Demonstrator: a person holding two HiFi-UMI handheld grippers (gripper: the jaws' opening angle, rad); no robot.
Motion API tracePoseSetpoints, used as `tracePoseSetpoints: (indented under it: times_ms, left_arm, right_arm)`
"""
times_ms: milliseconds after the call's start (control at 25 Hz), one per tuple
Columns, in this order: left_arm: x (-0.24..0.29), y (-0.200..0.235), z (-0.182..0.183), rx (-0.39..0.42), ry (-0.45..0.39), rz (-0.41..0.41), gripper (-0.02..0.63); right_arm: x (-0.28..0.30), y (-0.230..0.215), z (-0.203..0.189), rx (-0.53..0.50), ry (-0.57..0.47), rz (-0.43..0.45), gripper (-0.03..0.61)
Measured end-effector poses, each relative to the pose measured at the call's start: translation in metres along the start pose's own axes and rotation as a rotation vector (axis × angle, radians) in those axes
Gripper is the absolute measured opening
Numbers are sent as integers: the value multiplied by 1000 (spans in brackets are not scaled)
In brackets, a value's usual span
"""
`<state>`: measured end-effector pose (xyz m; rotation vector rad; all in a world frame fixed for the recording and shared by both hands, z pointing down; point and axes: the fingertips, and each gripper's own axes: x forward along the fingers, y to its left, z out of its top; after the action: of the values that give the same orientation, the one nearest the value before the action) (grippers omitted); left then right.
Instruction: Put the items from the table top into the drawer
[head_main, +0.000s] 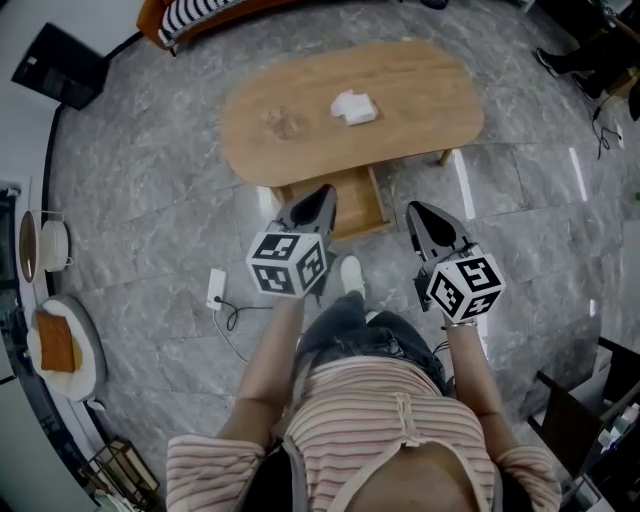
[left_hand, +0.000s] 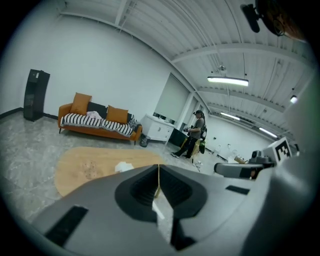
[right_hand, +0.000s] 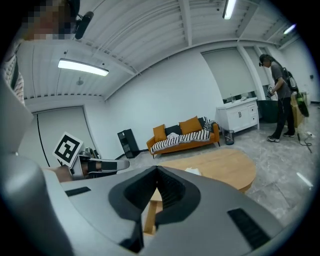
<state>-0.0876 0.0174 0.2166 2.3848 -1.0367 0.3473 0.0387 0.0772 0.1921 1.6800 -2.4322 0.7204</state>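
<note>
An oval wooden table (head_main: 420, 90) carries a crumpled white item (head_main: 354, 107) and a small clear item (head_main: 283, 122). Under its near edge a wooden drawer (head_main: 360, 212) stands pulled out. My left gripper (head_main: 326, 190) is shut and empty, its tip over the drawer's left side. My right gripper (head_main: 412, 208) is shut and empty too, just right of the drawer. In the left gripper view the shut jaws (left_hand: 159, 169) point at the table (left_hand: 75, 172) and the white item (left_hand: 124, 166). The right gripper view has its shut jaws (right_hand: 157, 171) aimed at the table (right_hand: 220, 167).
A white power strip (head_main: 216, 288) with a cable lies on the grey floor left of my legs. An orange sofa (left_hand: 97, 125) stands beyond the table, with a black speaker (left_hand: 36, 95) to its left. A person (left_hand: 192, 135) stands by a white cabinet (left_hand: 157, 131). Shelving with dishes (head_main: 50, 340) lines the left wall.
</note>
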Motion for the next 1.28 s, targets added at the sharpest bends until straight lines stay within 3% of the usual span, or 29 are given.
tracePoseSetpoints:
  times_ms: [600, 920, 1280]
  left_arm:
    - [113, 71, -5, -31, 99, 66, 15]
    - [196, 111, -21, -108, 151, 182, 19]
    - [289, 143, -62, -179, 225, 242, 91]
  right_arm:
    - [78, -72, 11, 29, 88, -33, 8]
    - [142, -126, 16, -1, 161, 56, 8]
    - [217, -190, -16, 9, 265, 119, 8]
